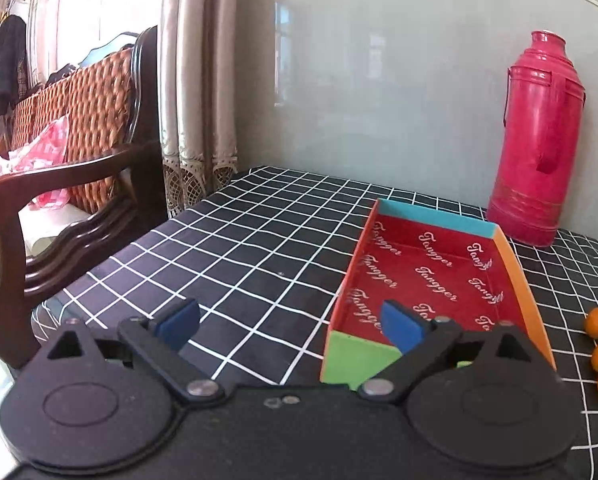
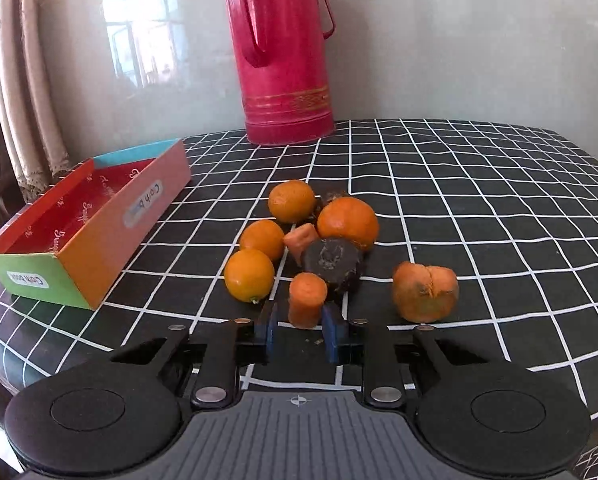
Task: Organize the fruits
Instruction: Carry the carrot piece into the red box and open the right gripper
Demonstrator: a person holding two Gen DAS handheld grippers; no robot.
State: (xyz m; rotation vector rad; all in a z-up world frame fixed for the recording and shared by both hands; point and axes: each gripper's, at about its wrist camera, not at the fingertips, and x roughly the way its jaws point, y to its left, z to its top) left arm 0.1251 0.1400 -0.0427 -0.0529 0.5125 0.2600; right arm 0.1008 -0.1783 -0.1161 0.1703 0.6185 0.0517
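Observation:
A colourful shallow box with a red printed inside stands on the checked cloth, empty; it also shows in the left wrist view. My left gripper is open wide at the box's near left corner, holding nothing. Several oranges lie in a pile with a dark round piece, an orange lump and carrot-like stubs. My right gripper stands with its blue pads either side of one upright orange stub; contact with it cannot be made out.
A tall red thermos stands at the back against the wall, also in the left wrist view. A wooden bench with cushions stands left of the table. The table edge runs along the left and front.

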